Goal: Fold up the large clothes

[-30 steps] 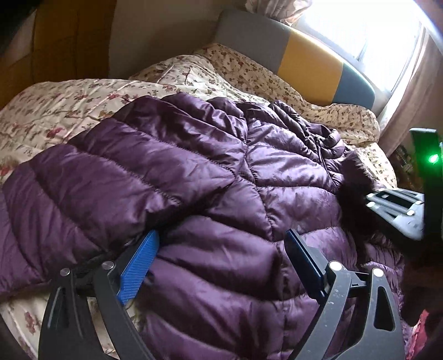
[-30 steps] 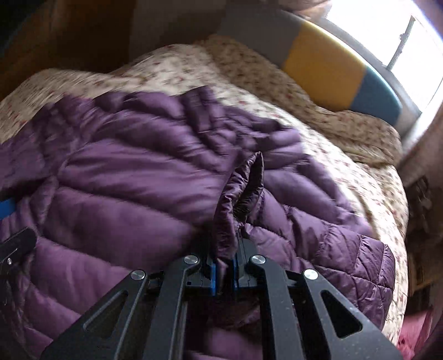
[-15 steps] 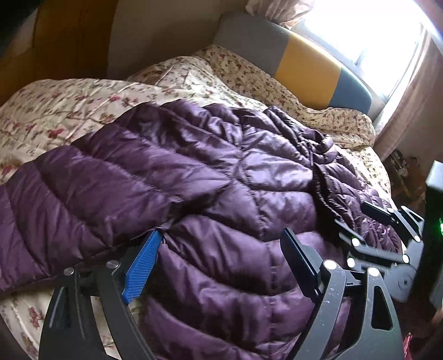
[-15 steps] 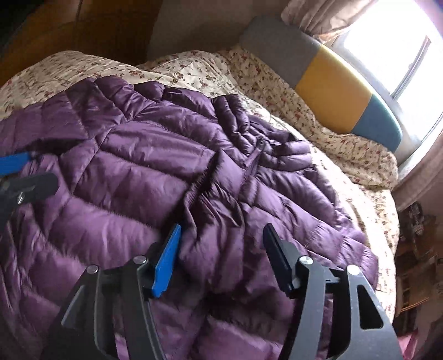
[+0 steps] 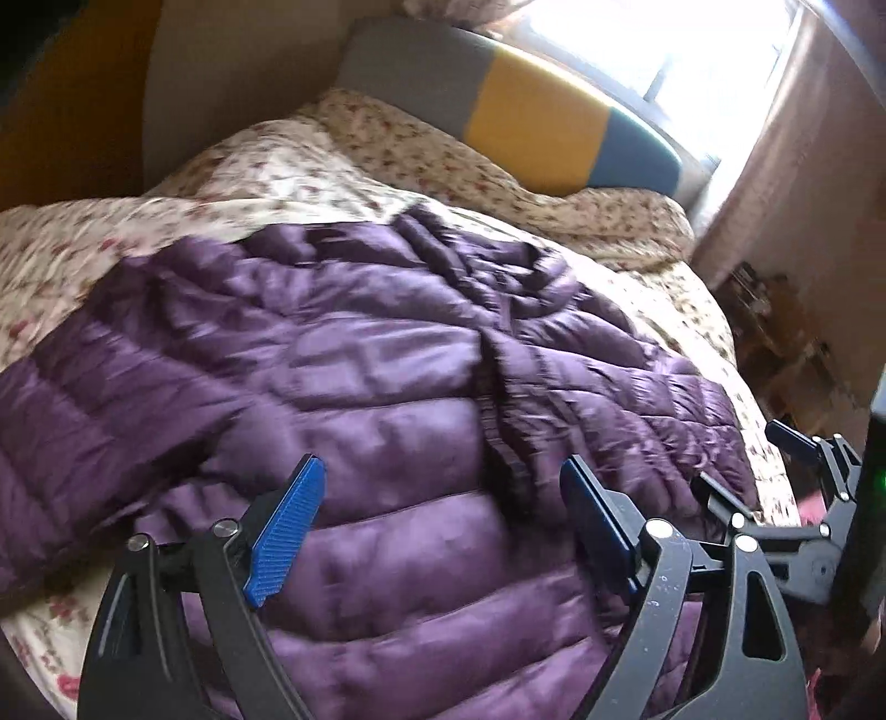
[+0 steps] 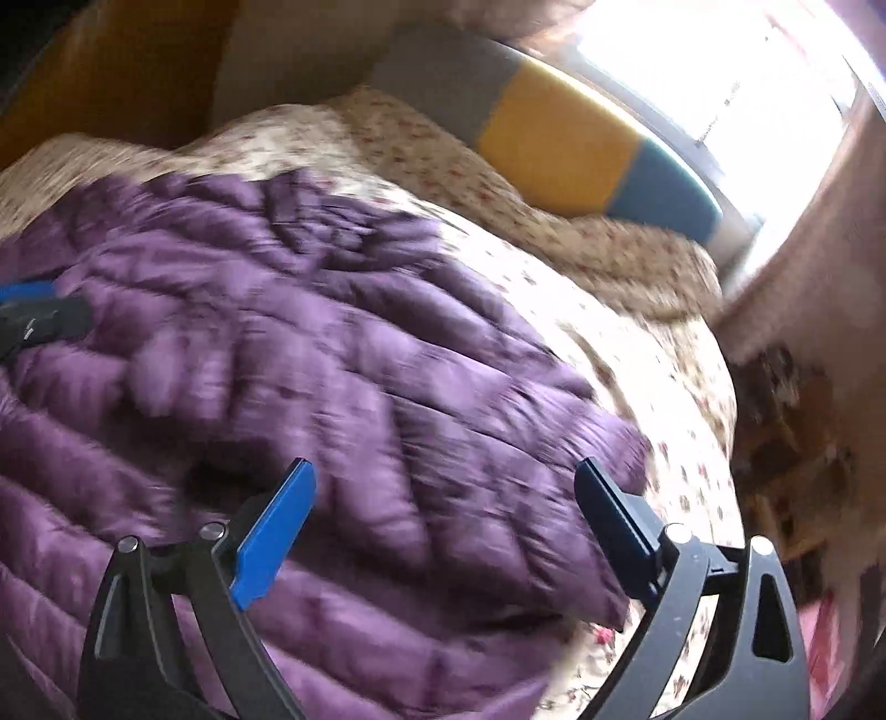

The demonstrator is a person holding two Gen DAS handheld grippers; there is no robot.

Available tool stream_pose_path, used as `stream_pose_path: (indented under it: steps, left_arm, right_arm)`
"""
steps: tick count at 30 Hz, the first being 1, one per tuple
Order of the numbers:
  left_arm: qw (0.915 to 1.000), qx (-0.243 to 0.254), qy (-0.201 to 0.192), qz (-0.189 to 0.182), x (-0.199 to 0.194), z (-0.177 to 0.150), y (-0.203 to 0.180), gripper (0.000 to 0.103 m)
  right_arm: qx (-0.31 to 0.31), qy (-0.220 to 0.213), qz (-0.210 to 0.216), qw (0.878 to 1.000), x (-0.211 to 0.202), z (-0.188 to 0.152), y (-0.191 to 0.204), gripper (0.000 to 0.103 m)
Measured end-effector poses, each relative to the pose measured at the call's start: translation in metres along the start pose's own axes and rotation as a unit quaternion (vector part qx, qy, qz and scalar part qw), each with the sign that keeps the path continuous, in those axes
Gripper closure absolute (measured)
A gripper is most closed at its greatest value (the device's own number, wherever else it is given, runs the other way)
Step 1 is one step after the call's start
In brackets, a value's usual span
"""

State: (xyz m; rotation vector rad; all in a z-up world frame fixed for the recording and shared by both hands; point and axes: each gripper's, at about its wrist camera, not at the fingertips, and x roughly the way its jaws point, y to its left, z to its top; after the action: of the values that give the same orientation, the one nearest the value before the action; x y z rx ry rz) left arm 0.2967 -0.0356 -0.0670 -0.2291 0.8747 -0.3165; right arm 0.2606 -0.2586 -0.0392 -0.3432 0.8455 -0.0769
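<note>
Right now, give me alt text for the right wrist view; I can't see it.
A purple puffer jacket lies spread on a floral bedspread. The right gripper hangs above the jacket, jaws opening, nothing between them. Behind is a grey, yellow and blue headboard under a bright window; the picture is motion-blurred.

A floral quilt (image 5: 266, 183) covers the bed, backed by a grey, yellow and blue headboard (image 5: 531, 127), with a bright window (image 5: 692, 50) and pinkish curtain (image 5: 797, 183) beyond.

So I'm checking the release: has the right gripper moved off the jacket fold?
Yes. The right gripper, jaws opening and empty, has drawn back toward the purple jacket's edge, away from the headboard.
</note>
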Motion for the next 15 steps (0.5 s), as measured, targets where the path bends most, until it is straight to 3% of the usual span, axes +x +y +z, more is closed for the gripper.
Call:
stream_pose_path:
  steps: [4,6,9,10,11,15]
  left_arm:
    - [0.9996,0.022,0.019,-0.005,0.023,0.003,-0.027,0.029]
    - [0.9991,0.027,0.033,-0.003,0.036,0.002,-0.033,0.041]
    - [0.9983,0.024,0.053,0.004,0.053,-0.002,-0.031,0.071]
    - [0.9982,0.020,0.057,0.000,0.057,-0.003,-0.029,0.088]
    - [0.9983,0.019,0.056,-0.004,0.058,-0.004,-0.027,0.093]
    - [0.9990,0.025,0.038,-0.004,0.050,-0.006,-0.024,0.097]
  right_arm:
    - [0.064,0.021,-0.018,0.998,0.019,-0.003,-0.038,0.009]
    - [0.085,0.030,-0.020,0.996,0.028,-0.003,-0.050,0.010]
    - [0.103,0.042,-0.016,0.994,0.042,-0.002,-0.058,0.011]
    - [0.106,0.045,-0.013,0.993,0.045,-0.001,-0.058,0.011]
    - [0.110,0.050,-0.006,0.993,0.050,-0.002,-0.057,0.011]
    - [0.122,0.061,0.017,0.990,0.064,-0.003,-0.052,0.012]
